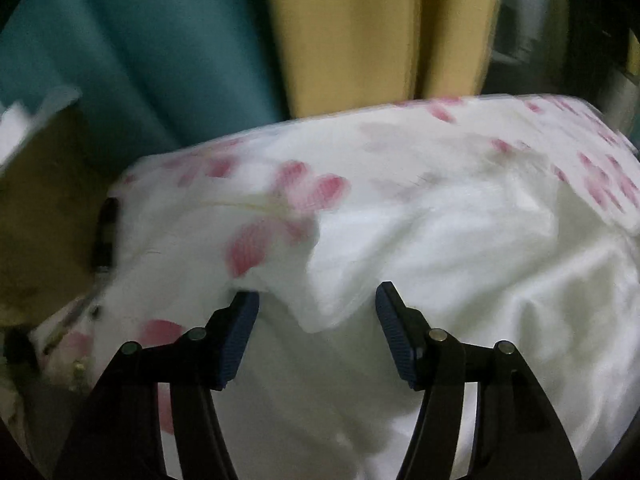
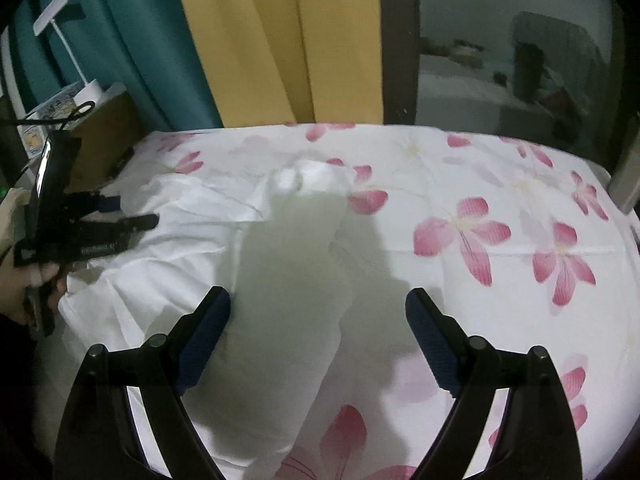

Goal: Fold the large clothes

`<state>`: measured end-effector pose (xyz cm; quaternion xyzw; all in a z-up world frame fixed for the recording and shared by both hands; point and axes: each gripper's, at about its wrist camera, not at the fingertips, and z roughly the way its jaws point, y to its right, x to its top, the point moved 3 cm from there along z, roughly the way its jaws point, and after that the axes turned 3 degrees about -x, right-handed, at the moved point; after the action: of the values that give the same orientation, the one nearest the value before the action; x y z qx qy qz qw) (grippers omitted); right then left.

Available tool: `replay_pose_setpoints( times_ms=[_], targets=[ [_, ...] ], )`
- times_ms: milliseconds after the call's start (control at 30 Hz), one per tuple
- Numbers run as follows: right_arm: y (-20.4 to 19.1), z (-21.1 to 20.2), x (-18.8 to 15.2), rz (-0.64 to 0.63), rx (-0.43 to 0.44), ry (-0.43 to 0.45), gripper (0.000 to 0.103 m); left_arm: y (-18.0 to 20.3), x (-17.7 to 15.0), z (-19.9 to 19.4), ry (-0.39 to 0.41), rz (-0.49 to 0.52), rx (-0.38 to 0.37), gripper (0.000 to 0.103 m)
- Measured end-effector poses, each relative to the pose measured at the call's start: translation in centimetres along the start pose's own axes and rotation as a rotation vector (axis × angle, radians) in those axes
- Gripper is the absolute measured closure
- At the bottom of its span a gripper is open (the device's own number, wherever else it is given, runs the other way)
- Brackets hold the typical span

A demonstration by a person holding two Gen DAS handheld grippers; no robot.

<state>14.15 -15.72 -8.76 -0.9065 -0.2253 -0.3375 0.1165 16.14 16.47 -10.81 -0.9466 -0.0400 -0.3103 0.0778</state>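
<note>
Across the bed spreads a floral sheet (image 2: 500, 184), white cotton printed with large pink petals, smooth and flat on the right side. On it lies the white garment (image 2: 288, 280), a thin, soft, crumpled fabric bunched in loose folds toward the left, one long panel running toward the camera. Judging by that, the fold is mid-way: an edge looks just let go, and the next move calls for picking a fresh hem or corner and drawing it flat. Both tools stand apart and empty: the right gripper (image 2: 318, 300) hovers over the panel, while the left gripper (image 1: 318, 294) hangs above a raised fold edge, its ribbed blue pads (image 1: 240, 340) clear of cloth.
</note>
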Motion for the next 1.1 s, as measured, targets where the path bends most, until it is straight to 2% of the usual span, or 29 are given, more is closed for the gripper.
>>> replay_pose_setpoints(
  times_ms=[33,100,167,233,367,433,467,500,600,667,700,733,767,800,867,967,1100],
  targets=[
    [0.0,0.1,0.0,0.002,-0.001,-0.002,0.014,-1.3,0.4,-0.5,0.029,-0.065,0.033,0.039],
    [0.0,0.1,0.2,-0.005,-0.004,-0.003,0.014,-2.9,0.8,-1.6,0.078,-0.159,0.035,0.039],
    [-0.2,0.0,0.3,-0.015,-0.011,0.0,0.014,-3.7,0.9,-3.2,0.121,-0.241,-0.072,0.039],
    [-0.3,0.0,0.3,-0.018,-0.012,-0.003,0.014,-3.2,0.7,-4.1,0.128,-0.268,-0.179,0.039],
    [-0.5,-0.2,0.2,-0.019,-0.013,-0.002,0.014,1.5,-0.8,-5.3,0.084,-0.18,-0.379,0.039],
    [-0.6,-0.6,0.2,-0.021,-0.012,0.001,0.014,3.9,-1.9,-5.3,0.037,-0.126,-0.46,0.039],
    [-0.7,-0.8,0.1,-0.023,-0.012,0.001,0.014,4.8,-2.3,-4.9,0.014,-0.101,-0.474,0.039],
    [-0.7,-0.9,0.1,-0.026,-0.012,0.001,0.014,5.6,-2.9,-4.5,-0.012,-0.075,-0.472,0.039],
    [-0.9,-1.7,-0.3,-0.031,-0.012,0.005,0.014,5.6,-4.2,-3.7,-0.043,-0.095,-0.462,0.039],
    [-0.8,-2.0,-0.7,-0.026,-0.012,0.006,0.014,5.4,-4.5,-3.9,-0.027,-0.093,-0.469,0.039],
    [-0.7,-2.0,-0.8,-0.022,-0.012,0.006,0.014,5.4,-4.4,-3.8,-0.022,-0.083,-0.468,0.043],
    [-0.5,-2.0,-1.0,-0.011,-0.009,0.006,0.014,5.5,-4.2,-3.4,-0.013,-0.056,-0.476,0.057],
    [-0.3,-2.0,-1.2,-0.002,-0.003,0.003,0.014,5.9,-4.1,-3.2,-0.018,-0.034,-0.481,0.099],
    [-0.2,-1.9,-1.4,0.008,0.001,-0.001,0.014,6.1,-4.4,-3.4,-0.019,-0.021,-0.488,0.098],
    [-0.1,-1.8,-1.5,0.02,0.007,-0.004,0.014,6.0,-4.2,-4.6,0.029,-0.003,-0.475,0.099],
    [-0.2,-2.3,-1.2,0.015,0.0,0.01,0.014,4.3,-3.7,-6.9,0.107,-0.053,-0.462,0.099],
    [-0.5,-2.8,-0.6,0.031,0.016,0.032,0.014,1.7,-3.3,-9.4,0.168,-0.114,-0.433,0.099]
  ],
)
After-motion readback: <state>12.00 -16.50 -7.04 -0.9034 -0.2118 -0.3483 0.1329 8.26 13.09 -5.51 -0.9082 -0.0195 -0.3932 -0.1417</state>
